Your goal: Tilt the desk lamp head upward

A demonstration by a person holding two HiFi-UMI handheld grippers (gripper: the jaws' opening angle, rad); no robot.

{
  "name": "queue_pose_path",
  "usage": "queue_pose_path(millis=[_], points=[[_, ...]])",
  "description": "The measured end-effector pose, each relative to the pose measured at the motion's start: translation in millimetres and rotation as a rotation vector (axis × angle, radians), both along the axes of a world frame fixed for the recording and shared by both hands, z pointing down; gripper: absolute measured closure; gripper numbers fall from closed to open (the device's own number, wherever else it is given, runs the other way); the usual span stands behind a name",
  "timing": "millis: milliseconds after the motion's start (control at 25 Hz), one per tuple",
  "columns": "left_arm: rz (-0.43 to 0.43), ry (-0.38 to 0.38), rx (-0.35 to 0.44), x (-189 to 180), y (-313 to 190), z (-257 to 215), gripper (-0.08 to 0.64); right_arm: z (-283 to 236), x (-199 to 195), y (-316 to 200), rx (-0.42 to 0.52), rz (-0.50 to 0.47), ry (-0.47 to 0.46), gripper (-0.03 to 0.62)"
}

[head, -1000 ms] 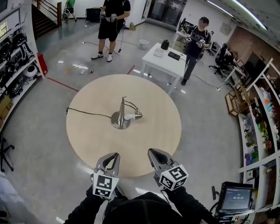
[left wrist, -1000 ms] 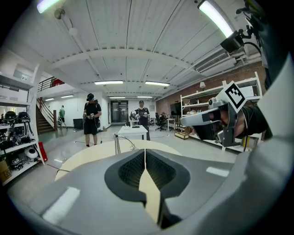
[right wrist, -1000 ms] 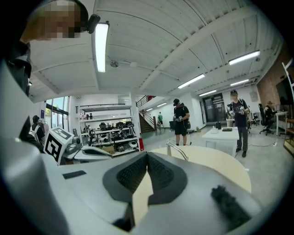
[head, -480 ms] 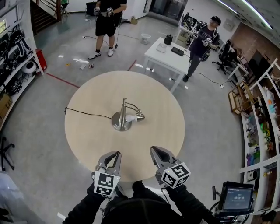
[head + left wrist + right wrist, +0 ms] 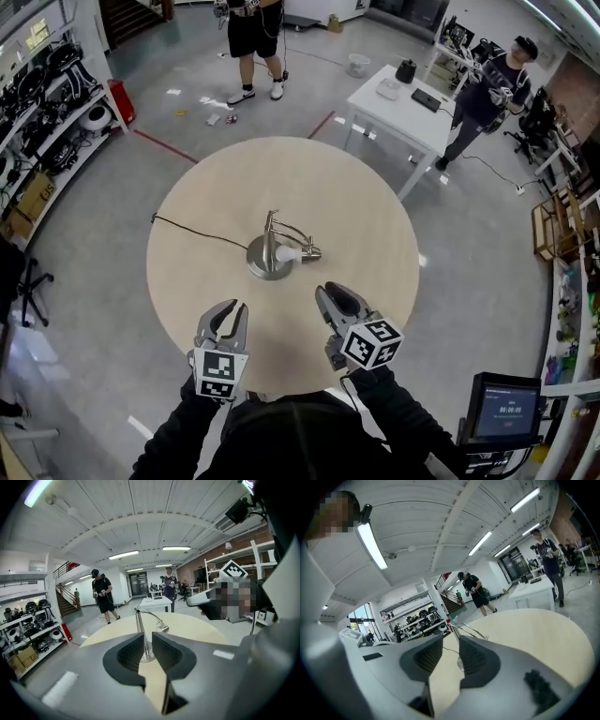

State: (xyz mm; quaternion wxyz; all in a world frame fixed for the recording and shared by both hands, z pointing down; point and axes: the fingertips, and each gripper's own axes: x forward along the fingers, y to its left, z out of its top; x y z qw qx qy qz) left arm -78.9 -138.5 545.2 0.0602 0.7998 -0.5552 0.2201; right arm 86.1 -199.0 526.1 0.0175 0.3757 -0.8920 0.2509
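Left gripper [image 5: 228, 322] and right gripper [image 5: 334, 305] held low in front of the body, side by side, pointing forward. Jaws of both opening, narrow gaps, nothing between them. Dark-sleeved forearms behind.

Bright, even light from ceiling strips [image 5: 371, 545] at 10 o'clock; my soft shadow on the table [image 5: 356, 216] at 6; fisheye bends edges, corners black, close foreground blurry.

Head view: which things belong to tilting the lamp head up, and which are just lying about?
Job: desk lamp, its power cord, round table.
Lying about: white table, bucket, equipment shelves, monitor.
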Motion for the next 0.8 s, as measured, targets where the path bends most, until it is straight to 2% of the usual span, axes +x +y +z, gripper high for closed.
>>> queue_pose_path(millis=[200,360,600,800], points=[[-0.09,-0.014,-0.066,-1,-17,24,0.479,29,2,-31,-0.071,-0.052,0.002,0.385],[-0.118,-0.028,-0.116,-7,-31,41,0.453,47,-2,-48,-0.118,-0.064,0.003,0.345],[-0.074,-0.039,-0.184,-14,-57,84,0.44,83,-4,-67,-0.214,-0.013,-0.006,0.314],[-0.041,-0.013,-0.246,-18,-86,125,0.416,112,-7,-83,-0.298,0.06,-0.052,0.307]])
